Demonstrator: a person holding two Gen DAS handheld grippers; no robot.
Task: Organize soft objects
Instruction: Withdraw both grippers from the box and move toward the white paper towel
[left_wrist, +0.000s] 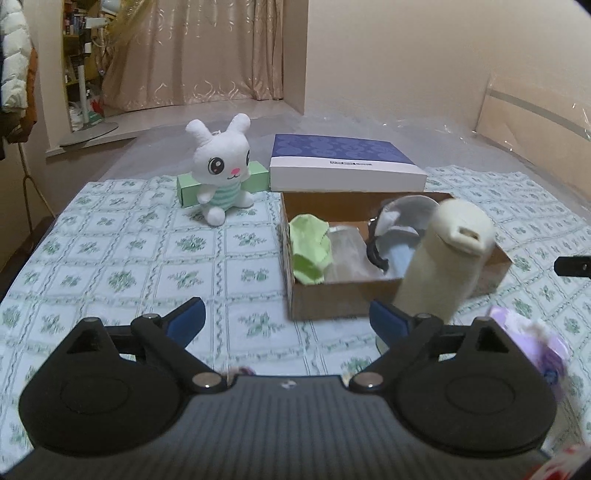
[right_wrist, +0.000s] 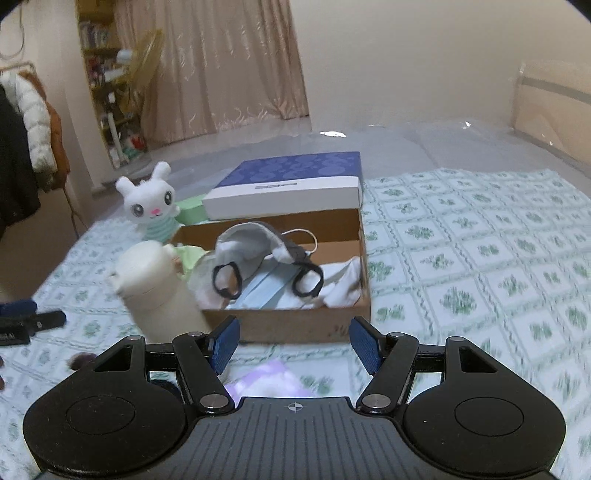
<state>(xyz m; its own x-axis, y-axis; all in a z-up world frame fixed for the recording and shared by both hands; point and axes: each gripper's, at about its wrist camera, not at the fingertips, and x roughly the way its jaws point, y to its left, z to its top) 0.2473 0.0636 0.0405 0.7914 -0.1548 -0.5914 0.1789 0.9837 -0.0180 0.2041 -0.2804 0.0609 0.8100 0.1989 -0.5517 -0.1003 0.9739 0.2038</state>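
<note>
The left gripper (left_wrist: 286, 319) stands with its blue pads spread wide and nothing between them; only the patterned cloth (left_wrist: 129, 258) shows in the gap. The right gripper (right_wrist: 293, 341) is also released, its pads apart over the cloth, with a blurred lilac item (right_wrist: 273, 376) lying just below them, not pinched.

That lilac item (left_wrist: 532, 343) appears in the left view at the lower right, beside the gripper's right arm. Next out stands a cream bottle (left_wrist: 443, 254), upright and blurred, in front of the carton's near wall in the left view and at the carton's near left corner in the right view (right_wrist: 155, 284).

The open carton (left_wrist: 332, 299) holds the soft things: a green cloth (left_wrist: 310, 251) at its left end, a grey mask (right_wrist: 255, 240) with black ear loops, a pale blue mask (right_wrist: 262, 291) under it, and white fabric (right_wrist: 343, 284) at the right end (this last shows well only in the right view; the bottle hides that end in the left).

Behind the carton, touching its far edge, lies a blue-and-white box (left_wrist: 343, 162). Its white side carries a dark label strip whose writing is too small to read. Left of it a white plush rabbit (left_wrist: 221, 170) sits upright against a green box (left_wrist: 255, 181).

The right view alone shows the left gripper's dark tip (right_wrist: 33, 321) at its left edge; the left view shows a dark part (left_wrist: 572, 266) at its right edge.
</note>
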